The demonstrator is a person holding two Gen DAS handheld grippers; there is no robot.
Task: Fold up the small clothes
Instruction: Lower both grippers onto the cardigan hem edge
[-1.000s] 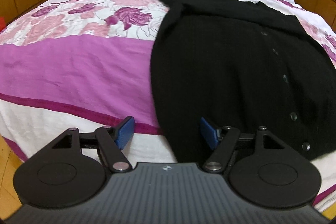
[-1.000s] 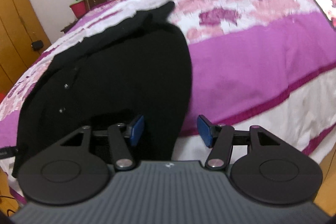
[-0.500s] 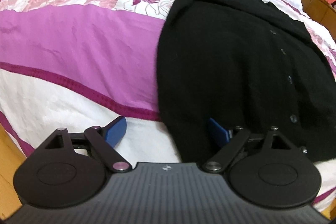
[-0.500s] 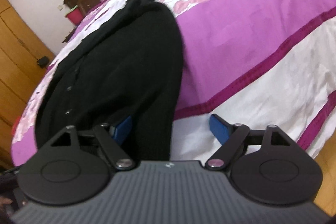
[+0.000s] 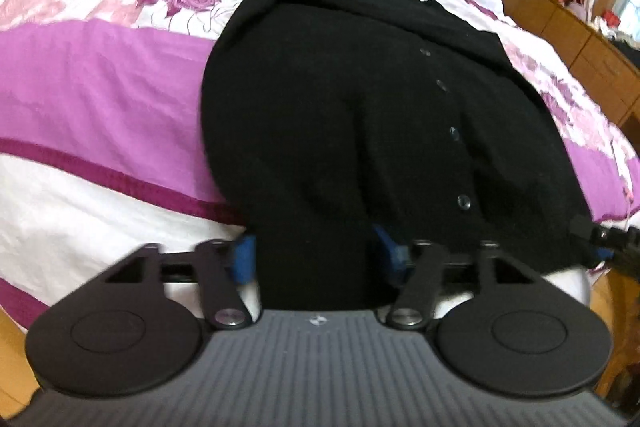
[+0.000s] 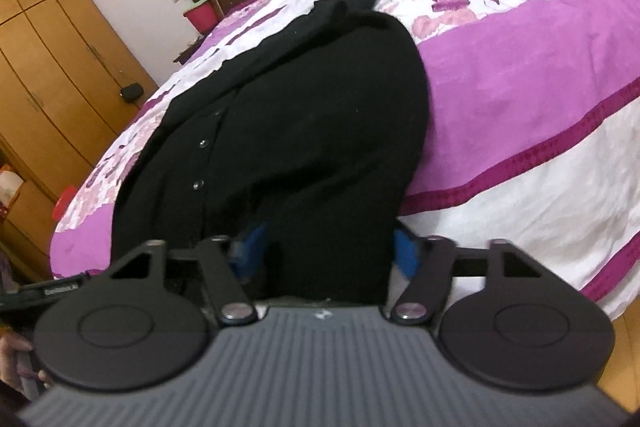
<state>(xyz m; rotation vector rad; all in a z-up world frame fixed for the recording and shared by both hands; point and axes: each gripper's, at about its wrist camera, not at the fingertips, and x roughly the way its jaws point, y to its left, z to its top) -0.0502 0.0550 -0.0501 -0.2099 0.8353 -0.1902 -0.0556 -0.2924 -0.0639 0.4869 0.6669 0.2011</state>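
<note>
Each of the two hand-held tongs, the left tongs (image 5: 314,259) and the right tongs (image 6: 326,249), shows the same build: a grey ribbed housing along the bottom edge with a small pale emblem at its middle, flanked by two round matte-black discs, each with a shallow circular recess. From the housing two black link arms run forward on silver pivot screws, joined to black triangular brackets with a cut-out, and they end in bright blue pads (image 5: 244,259). At the left edge of the right wrist view a black bar carries small pale lettering, too blurred to read.
</note>
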